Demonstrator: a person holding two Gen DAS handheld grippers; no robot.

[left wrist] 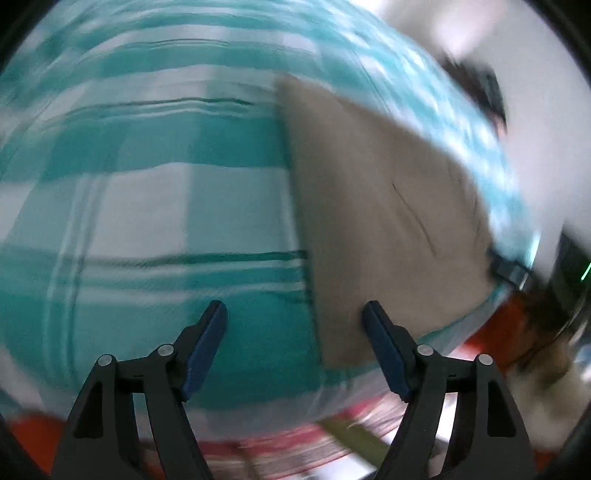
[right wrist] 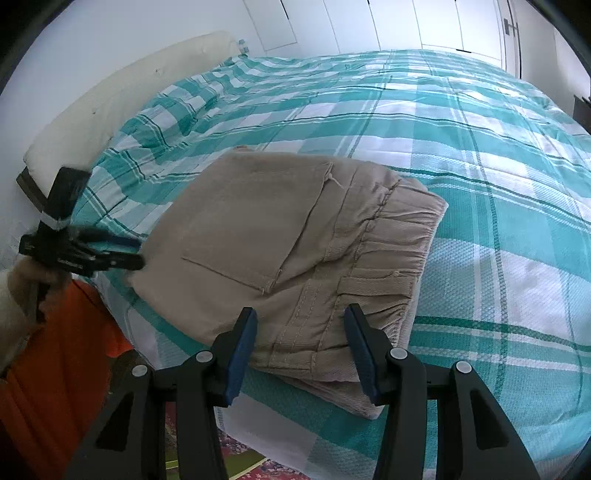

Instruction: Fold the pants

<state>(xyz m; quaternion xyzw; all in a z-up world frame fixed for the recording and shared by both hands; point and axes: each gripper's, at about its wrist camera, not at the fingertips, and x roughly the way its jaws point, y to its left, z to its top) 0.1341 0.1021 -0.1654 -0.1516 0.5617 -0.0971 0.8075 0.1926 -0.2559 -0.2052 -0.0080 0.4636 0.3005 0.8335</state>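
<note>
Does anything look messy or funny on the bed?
Not much. The beige pants lie folded in a neat stack near the edge of the checked bedspread, waistband on top. Only the bedspread is rumpled into wrinkles up by the cream headboard. Both grippers, left and right, are open and hold nothing.

A bed [right wrist: 480, 155] under a teal-and-white checked cover, white wardrobe doors [right wrist: 406, 22] behind, daylight throughout.

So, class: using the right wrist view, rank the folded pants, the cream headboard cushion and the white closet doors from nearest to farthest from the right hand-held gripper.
1. Folded pants, just ahead of the right hand-held gripper.
2. Cream headboard cushion, far left.
3. White closet doors, beyond the bed.
</note>
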